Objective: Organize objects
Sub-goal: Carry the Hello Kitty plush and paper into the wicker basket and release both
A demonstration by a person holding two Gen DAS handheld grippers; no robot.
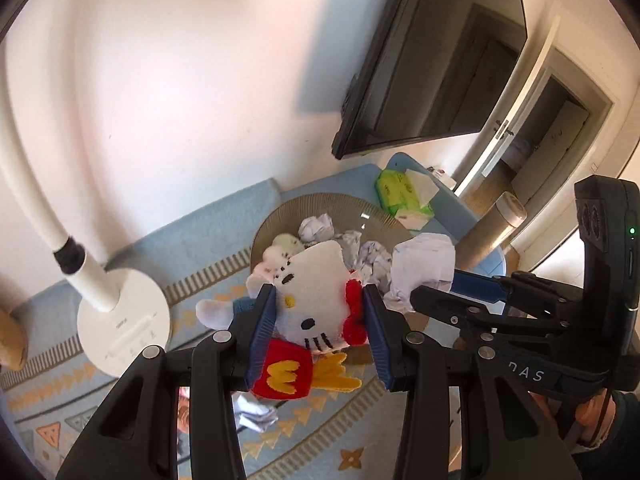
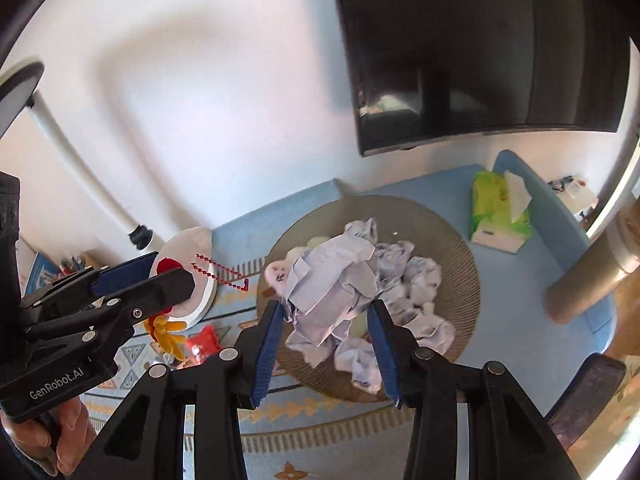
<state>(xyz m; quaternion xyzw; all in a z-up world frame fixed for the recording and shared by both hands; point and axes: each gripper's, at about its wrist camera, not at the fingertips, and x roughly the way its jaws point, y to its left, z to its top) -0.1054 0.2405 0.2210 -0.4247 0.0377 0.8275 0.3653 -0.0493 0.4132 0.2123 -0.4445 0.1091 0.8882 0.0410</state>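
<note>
My left gripper [image 1: 320, 320] is shut on a white cat plush toy [image 1: 310, 292] with a red bow and a red fries pouch, held above the patterned table mat. My right gripper [image 2: 326, 320] is shut on a crumpled white paper ball [image 2: 334, 276], held above a round tan woven basket [image 2: 460, 280] that holds several crumpled paper balls [image 2: 416, 280]. In the left wrist view the right gripper [image 1: 440, 292] holds the paper ball [image 1: 424, 264] at the right, over the basket [image 1: 280, 216]. In the right wrist view the left gripper [image 2: 160, 276] with the plush [image 2: 192, 256] is at the left.
A white lamp base [image 1: 124, 320] with a curved neck stands left of the basket. A green tissue pack [image 2: 500, 208] lies at the back right. A cardboard tube [image 2: 588, 276] lies right of the basket. A dark screen [image 2: 480, 52] hangs on the wall behind. A red packet [image 2: 204, 344] lies on the mat.
</note>
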